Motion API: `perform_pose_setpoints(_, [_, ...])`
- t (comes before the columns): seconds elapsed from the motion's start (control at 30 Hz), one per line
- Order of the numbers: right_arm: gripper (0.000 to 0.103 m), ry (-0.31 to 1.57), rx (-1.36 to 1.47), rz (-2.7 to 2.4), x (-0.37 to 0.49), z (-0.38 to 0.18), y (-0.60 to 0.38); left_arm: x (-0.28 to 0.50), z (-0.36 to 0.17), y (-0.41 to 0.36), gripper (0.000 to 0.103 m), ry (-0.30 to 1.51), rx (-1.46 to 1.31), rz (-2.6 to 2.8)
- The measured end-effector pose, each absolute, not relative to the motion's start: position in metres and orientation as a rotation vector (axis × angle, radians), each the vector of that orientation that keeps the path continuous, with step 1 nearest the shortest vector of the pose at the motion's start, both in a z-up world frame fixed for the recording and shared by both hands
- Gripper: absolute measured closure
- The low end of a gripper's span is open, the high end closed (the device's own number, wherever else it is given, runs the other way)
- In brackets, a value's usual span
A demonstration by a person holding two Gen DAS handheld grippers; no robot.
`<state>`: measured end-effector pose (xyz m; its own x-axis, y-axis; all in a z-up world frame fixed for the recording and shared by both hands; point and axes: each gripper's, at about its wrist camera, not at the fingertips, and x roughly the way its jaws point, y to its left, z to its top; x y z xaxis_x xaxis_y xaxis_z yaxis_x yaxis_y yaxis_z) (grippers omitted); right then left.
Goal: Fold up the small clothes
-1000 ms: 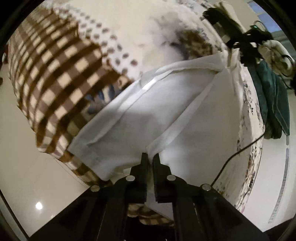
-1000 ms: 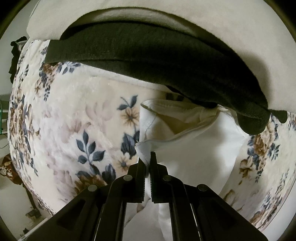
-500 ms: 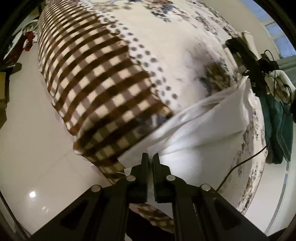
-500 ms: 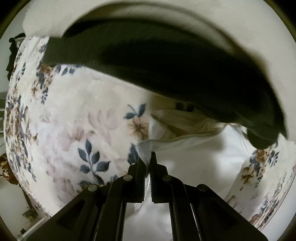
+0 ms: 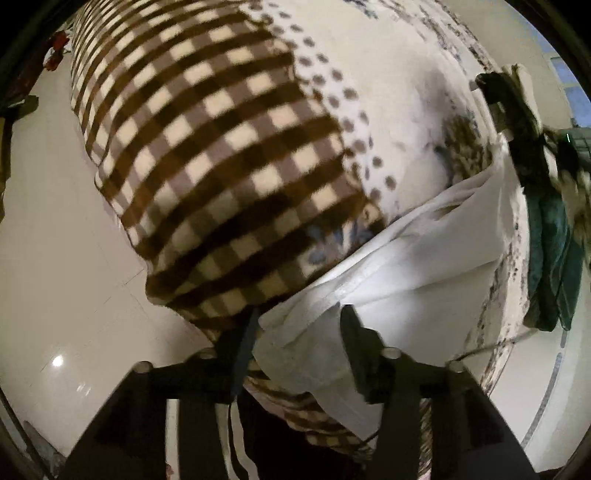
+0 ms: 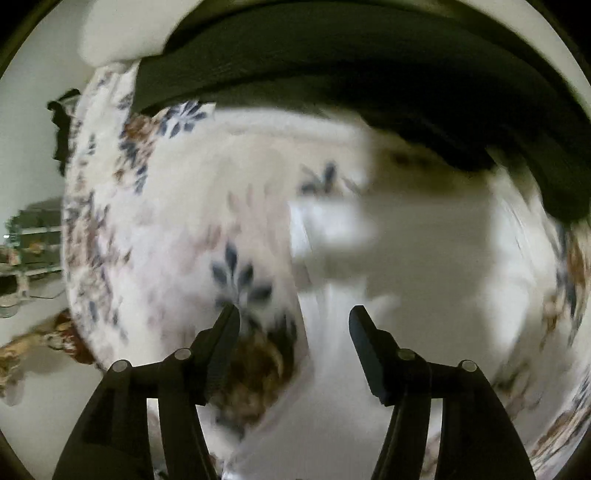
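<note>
A small white garment [image 5: 417, 266] lies folded on the bed, over the floral blanket [image 5: 391, 74]. My left gripper [image 5: 299, 317] is open, its fingers on either side of the garment's near corner, which droops over the bed's edge. In the right wrist view the same white garment [image 6: 424, 266] lies blurred on the floral blanket [image 6: 177, 229]. My right gripper [image 6: 293, 314] is open above the garment's left edge and holds nothing.
A brown checked blanket [image 5: 207, 155] covers the bed's left part and hangs over its edge. A dark green cloth [image 5: 550, 251] hangs at the right. A dark blanket [image 6: 369, 66] and a white pillow [image 6: 122, 33] lie at the bed's far end. Pale floor [image 5: 66, 258] lies below.
Both grippers were shut on the white garment and have opened, letting it go. The garment has settled on the bed, and the right wrist view is blurred by movement.
</note>
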<state>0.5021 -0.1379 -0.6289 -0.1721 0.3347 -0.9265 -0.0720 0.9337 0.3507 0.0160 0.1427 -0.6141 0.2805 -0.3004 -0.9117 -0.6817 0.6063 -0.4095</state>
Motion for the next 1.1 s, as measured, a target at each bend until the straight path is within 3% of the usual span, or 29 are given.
perform_pose_setpoints(0.23, [0.039,1.87,0.377,0.352,0.328,-0.636,-0.231,0.048,-0.61,0.146,0.058,1.342,-0.802,0.22])
perform_pose_setpoints(0.4, [0.039,2.096,0.626,0.286,0.159,-0.702,-0.271,0.063,-0.633,0.129,0.058,1.408,-0.732,0.132])
perform_pose_setpoints(0.6, [0.041,2.144,0.868,0.274,0.044,-0.756,-0.26,0.068,-0.65,0.119,0.056,1.452,-0.711,0.093])
perform_pose_setpoints(0.63, [0.053,2.108,0.903,0.281,0.035,-0.758,-0.257,0.069,-0.647,0.117,0.058,1.446,-0.699,0.088])
perform_pose_setpoints(0.67, [0.083,2.076,0.919,0.281,0.027,-0.757,-0.253,0.068,-0.645,0.114,0.062,1.444,-0.675,0.08])
perform_pose_setpoints(0.7, [0.098,2.056,0.927,0.29,0.022,-0.756,-0.25,0.068,-0.642,0.111,0.081,1.443,-0.65,0.062])
perform_pose_setpoints(0.73, [0.1,2.026,0.935,0.297,0.015,-0.753,-0.246,0.068,-0.639,0.106,0.096,1.45,-0.606,0.041])
perform_pose_setpoints(0.97, [0.102,1.982,0.787,0.191,-0.012,-0.722,-0.258,0.058,-0.628,0.101,0.1,1.52,-0.532,-0.033])
perform_pose_setpoints(1.1, [0.099,2.052,0.724,0.226,0.025,-0.71,-0.244,0.076,-0.604,0.108,0.095,1.58,-0.53,-0.09])
